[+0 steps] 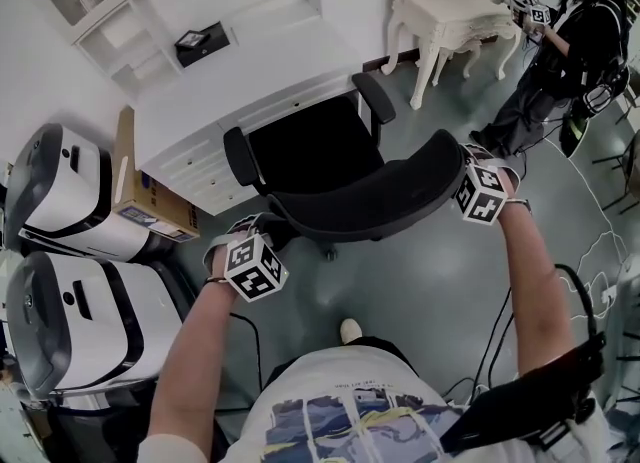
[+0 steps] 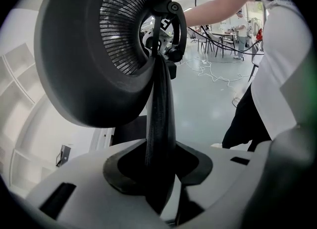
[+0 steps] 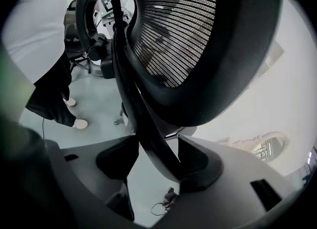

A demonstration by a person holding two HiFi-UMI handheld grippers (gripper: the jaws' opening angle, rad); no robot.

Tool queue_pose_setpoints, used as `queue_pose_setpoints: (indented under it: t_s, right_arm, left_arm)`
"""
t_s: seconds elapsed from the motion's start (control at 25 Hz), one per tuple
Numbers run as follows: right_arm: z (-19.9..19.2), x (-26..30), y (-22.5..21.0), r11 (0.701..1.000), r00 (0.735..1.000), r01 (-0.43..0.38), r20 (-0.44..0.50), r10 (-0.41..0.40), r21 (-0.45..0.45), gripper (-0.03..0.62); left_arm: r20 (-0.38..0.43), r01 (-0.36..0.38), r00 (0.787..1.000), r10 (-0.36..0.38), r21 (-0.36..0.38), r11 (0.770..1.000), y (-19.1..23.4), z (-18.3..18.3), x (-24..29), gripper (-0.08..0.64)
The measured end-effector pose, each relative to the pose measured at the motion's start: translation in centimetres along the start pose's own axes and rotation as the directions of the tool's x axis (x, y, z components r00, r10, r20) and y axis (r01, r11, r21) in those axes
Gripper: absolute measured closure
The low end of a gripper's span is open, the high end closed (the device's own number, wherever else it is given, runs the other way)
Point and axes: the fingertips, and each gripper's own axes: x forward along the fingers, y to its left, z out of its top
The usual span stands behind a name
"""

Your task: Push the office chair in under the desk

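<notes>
The black office chair stands with its seat at the front of the white desk, its armrests by the desk's edge. Its curved mesh backrest faces me. My left gripper is at the backrest's left end; in the left gripper view the backrest's black rim runs between the pads and my left gripper is shut on it. My right gripper holds the right end; in the right gripper view the rim crosses slantwise through my right gripper, touching both pads.
Two large white appliances and a cardboard box stand left of the desk. A white carved table and another person are at the upper right. Cables lie on the grey floor to the right.
</notes>
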Motion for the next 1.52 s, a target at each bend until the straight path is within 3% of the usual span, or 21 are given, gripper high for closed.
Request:
queue_pose_setpoints:
  t_s: [0.2,0.36,0.68,0.92,1.04,1.28,1.52]
  right_arm:
    - [0.1,0.0,-0.1,0.998,0.999,0.045,0.014,-0.045,0.045,0.307]
    - [0.0,-0.9,-0.1,0.990,0.996,0.077,0.028,-0.080,0.117,0.295]
    - [0.0,-4.8,0.9,0.944,0.978,0.172,0.065,-0.198,0.283,0.295]
    - [0.6,-7.5,3.5,0.888,0.966,0.191,0.081,-0.246,0.418,0.298]
    - [1.2,-9.1,5.1,0.851,0.959,0.188,0.097,-0.268,0.491,0.330]
    - [3.0,-13.0,8.5,0.738,0.920,0.186,0.149,-0.363,0.649,0.435]
    - [7.7,-14.9,13.9,0.686,0.902,0.132,0.200,-0.382,0.715,0.479]
  left_arm:
    - [0.023,-0.030,0.999,0.031,-0.029,0.999,0.2,0.0,-0.2,0.396]
    - [0.046,-0.063,0.997,0.066,-0.059,0.996,0.7,-0.3,-1.3,0.322]
    - [0.161,-0.117,0.977,0.138,-0.138,0.984,1.1,-0.6,-6.1,0.316]
    - [0.274,-0.095,0.949,0.154,-0.217,0.972,-0.4,-0.2,-9.7,0.317]
    - [0.348,-0.055,0.925,0.151,-0.270,0.961,-1.7,0.6,-11.4,0.318]
    - [0.453,0.001,0.876,0.168,-0.349,0.937,-4.7,1.4,-15.1,0.336]
    - [0.531,0.096,0.835,0.146,-0.401,0.911,-8.4,1.2,-18.0,0.363]
